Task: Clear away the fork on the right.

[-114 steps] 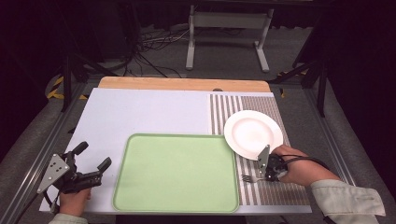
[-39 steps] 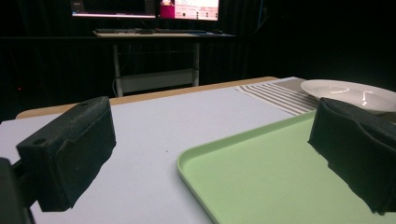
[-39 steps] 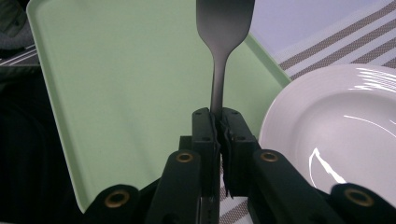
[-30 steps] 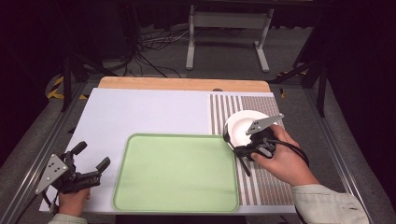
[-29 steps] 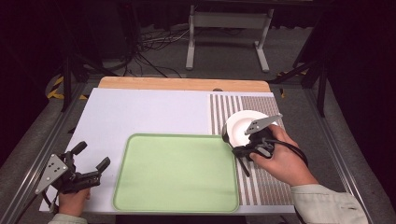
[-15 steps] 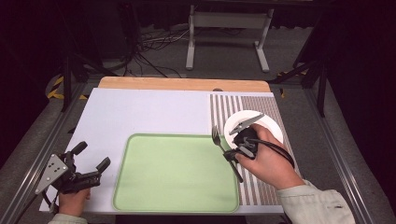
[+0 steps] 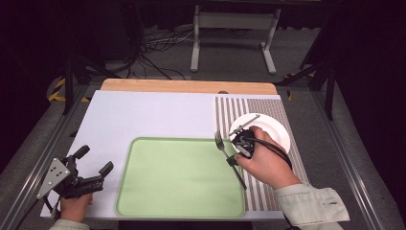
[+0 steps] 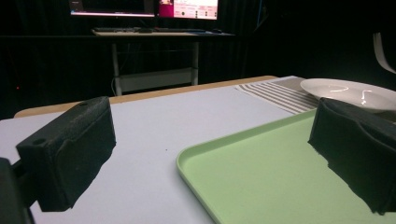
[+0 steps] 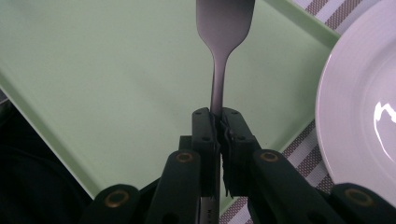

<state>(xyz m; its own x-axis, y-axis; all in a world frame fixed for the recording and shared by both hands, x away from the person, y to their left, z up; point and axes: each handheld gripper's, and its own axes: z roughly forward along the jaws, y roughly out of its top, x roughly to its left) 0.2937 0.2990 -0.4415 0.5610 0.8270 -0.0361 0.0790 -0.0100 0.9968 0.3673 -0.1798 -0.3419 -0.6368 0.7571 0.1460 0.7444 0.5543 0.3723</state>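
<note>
A metal fork (image 7: 229, 158) is clamped in my right gripper (image 7: 233, 160), which is shut on its handle over the right edge of the green tray (image 7: 177, 177). In the right gripper view the fork (image 9: 220, 56) rises from between the closed jaws, tines out of frame, above the tray (image 9: 93, 74). A white plate (image 7: 275, 129) lies just right of it on the striped mat. My left gripper (image 7: 93, 165) rests open at the table's front left corner; its two black pads (image 8: 70, 144) stand wide apart, facing the tray (image 8: 266, 177).
A striped placemat (image 7: 268, 191) covers the table's right side under the plate (image 9: 359, 107). A white sheet (image 7: 143, 115) covers the table, with a wooden strip (image 7: 186, 86) along the far edge. A metal stand and cables lie on the floor beyond.
My right gripper lifted the fork from the placemat's front, then carried it up past the plate and left to the tray's right edge. The left gripper stayed still.
</note>
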